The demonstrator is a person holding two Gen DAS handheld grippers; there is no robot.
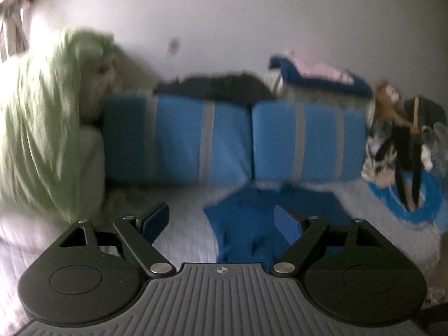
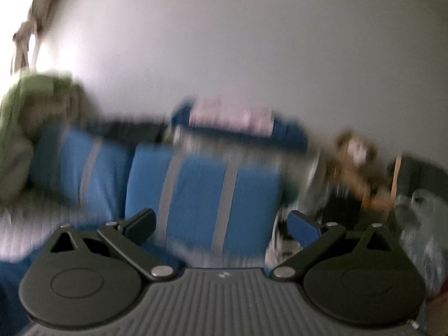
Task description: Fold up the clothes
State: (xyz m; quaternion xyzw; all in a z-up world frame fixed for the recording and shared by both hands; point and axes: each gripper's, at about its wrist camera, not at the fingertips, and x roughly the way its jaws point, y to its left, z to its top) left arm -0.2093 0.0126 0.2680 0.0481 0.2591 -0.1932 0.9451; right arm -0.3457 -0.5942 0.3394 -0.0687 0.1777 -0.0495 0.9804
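A dark blue garment lies crumpled on the pale bedspread, just ahead of my left gripper. That gripper stands open over the bed, its right finger above the blue cloth, nothing between the pads. In the right wrist view my right gripper is also open and holds nothing; it faces a blue pillow with grey stripes. A strip of blue cloth shows at the lower left of that blurred view.
Two blue striped pillows lean along the white wall. A green blanket heap rises at the left. Behind lie dark clothes and a blue and pink pile. A cluttered heap with black straps fills the right.
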